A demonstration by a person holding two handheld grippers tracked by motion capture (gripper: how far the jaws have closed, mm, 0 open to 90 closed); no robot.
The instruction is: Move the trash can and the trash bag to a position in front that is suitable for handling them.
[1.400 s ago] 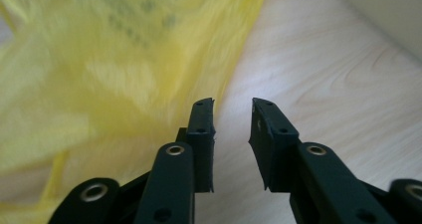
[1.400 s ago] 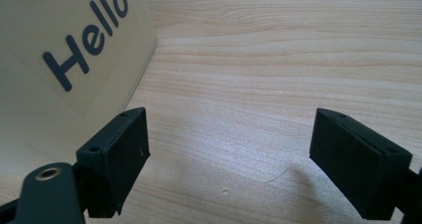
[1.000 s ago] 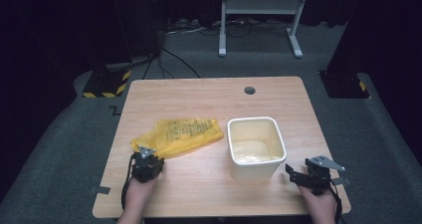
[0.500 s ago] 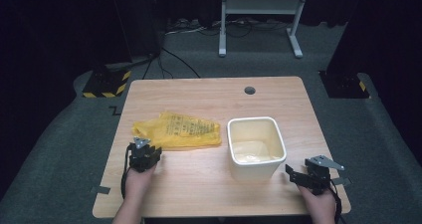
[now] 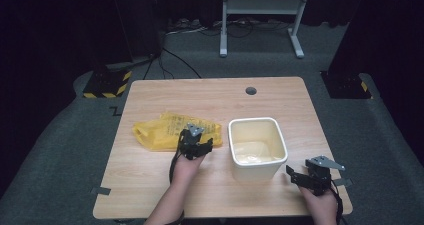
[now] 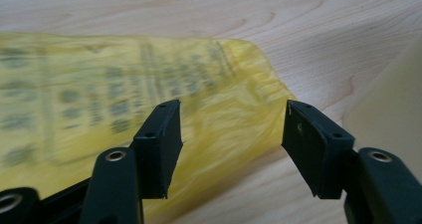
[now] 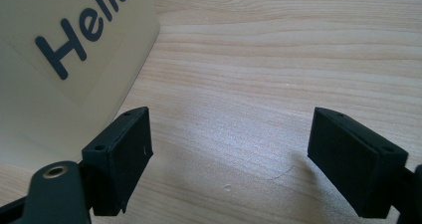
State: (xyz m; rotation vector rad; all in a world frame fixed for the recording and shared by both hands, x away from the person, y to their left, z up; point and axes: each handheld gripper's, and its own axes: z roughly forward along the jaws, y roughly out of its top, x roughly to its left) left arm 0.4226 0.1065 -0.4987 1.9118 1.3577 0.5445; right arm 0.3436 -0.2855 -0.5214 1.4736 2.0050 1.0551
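Between spread left gripper (image 6: 231,149) fingers (image 6: 161,144), yellow bag (image 6: 99,109), untouched

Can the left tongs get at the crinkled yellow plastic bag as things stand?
Probably yes: the left tongs have just been opening, their jaws apart over the crinkled yellow plastic bag, nothing between.

one yellow bag (image 5: 167,130), one cream tub (image 5: 257,147), two grippers

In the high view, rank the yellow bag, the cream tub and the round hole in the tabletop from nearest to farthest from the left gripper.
From the left gripper:
1. Yellow bag, right at the jaws, on the table's left.
2. Cream tub, just to its right.
3. Round hole, near the table's far edge.
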